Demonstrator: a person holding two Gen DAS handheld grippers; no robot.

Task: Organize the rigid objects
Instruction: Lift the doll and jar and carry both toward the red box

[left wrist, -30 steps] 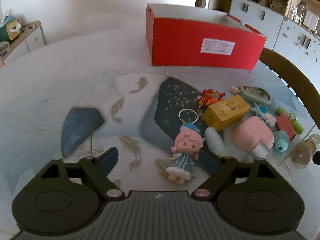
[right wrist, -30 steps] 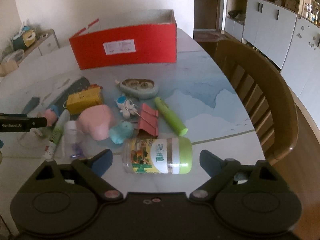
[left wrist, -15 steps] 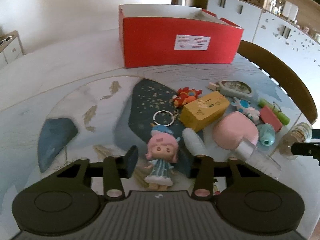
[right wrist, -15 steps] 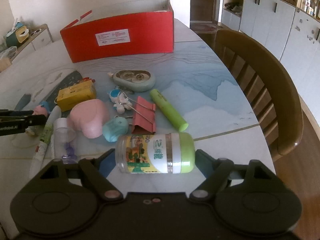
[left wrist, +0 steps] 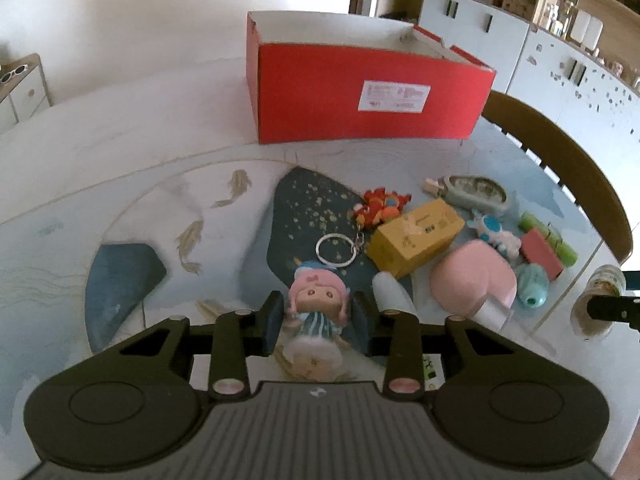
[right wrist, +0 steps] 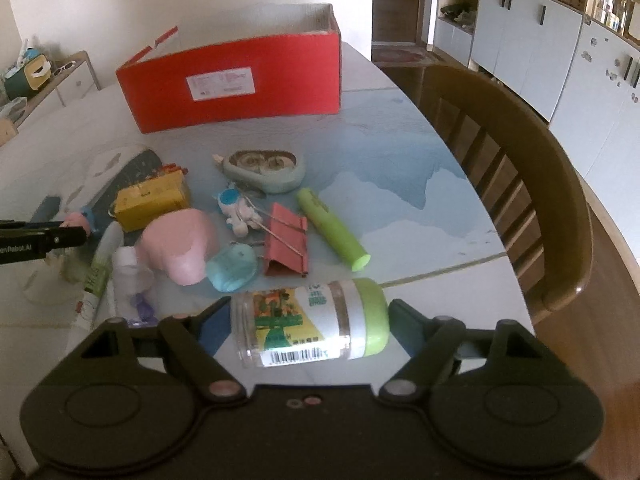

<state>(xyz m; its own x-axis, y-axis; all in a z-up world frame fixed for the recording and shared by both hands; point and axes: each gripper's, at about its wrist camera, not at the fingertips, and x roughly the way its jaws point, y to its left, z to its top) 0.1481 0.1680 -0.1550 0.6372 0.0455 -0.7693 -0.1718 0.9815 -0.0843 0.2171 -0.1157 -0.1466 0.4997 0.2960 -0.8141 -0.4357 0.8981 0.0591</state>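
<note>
My left gripper (left wrist: 316, 326) is shut on a pink-haired doll keychain (left wrist: 318, 306) that lies on the table; its key ring (left wrist: 336, 245) lies just beyond. My right gripper (right wrist: 310, 330) has its jaws against both ends of a green-capped jar (right wrist: 310, 328) lying on its side. An open red box (left wrist: 368, 92) stands at the far side of the table, also in the right wrist view (right wrist: 236, 80). The left gripper shows at the left edge of the right wrist view (right wrist: 44, 240).
Between the grippers lie a yellow box (left wrist: 416, 236), a pink case (left wrist: 472, 276), a red dragon charm (left wrist: 378, 206), a green marker (right wrist: 332, 230), a red binder clip (right wrist: 288, 240), a teal toy (right wrist: 232, 266) and a tube (right wrist: 100, 268). A wooden chair (right wrist: 516, 168) stands at the right.
My left gripper moved forward and shut on the doll. My right gripper moved forward around the jar and closed onto its ends.
</note>
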